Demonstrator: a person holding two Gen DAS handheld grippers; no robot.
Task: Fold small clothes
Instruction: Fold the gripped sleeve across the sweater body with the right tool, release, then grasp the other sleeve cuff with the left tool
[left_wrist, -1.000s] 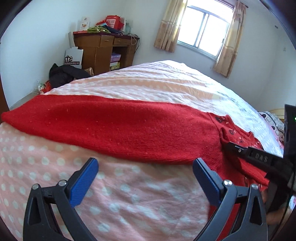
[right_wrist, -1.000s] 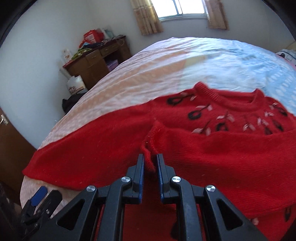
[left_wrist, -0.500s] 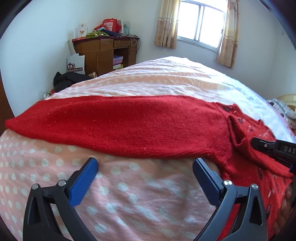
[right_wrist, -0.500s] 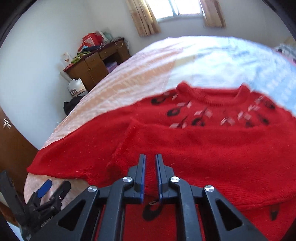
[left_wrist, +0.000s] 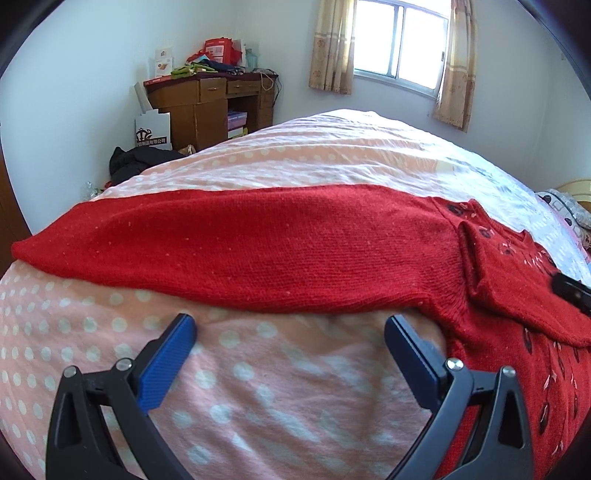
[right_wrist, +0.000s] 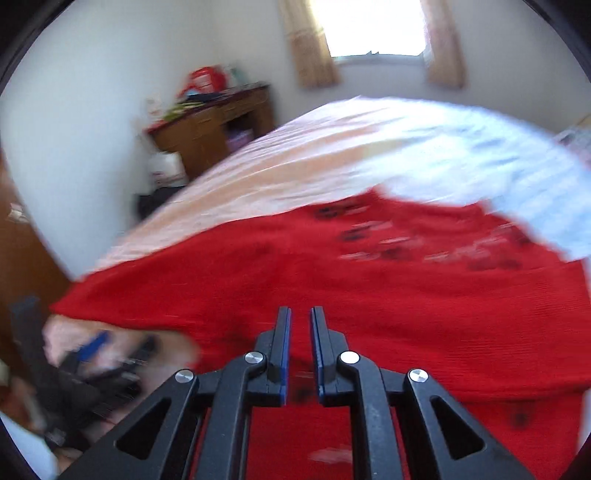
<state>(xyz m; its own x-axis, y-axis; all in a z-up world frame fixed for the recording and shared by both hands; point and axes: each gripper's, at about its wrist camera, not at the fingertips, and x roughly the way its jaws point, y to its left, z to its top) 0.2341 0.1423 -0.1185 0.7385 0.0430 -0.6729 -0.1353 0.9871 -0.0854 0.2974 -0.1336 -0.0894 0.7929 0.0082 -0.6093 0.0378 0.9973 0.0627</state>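
Red sweater (left_wrist: 295, 243) lies flat on bed (left_wrist: 258, 387); long sleeve runs left-right, just ahead of left gripper (left_wrist: 290, 332), jaws wide open, empty. Right gripper (right_wrist: 300, 321) over sweater body w/ jaws nearly closed, nothing visibly between them. Left nearer sleeve.

Red knit sweater (left_wrist: 303, 254) — black-patterned front, one sleeve outstretched — flat on dotted pink bedspread (left_wrist: 258, 387)

A pink dotted bed (left_wrist: 258, 369) carries a red sweater (left_wrist: 258, 243), its sleeve stretching toward nine o'clock.
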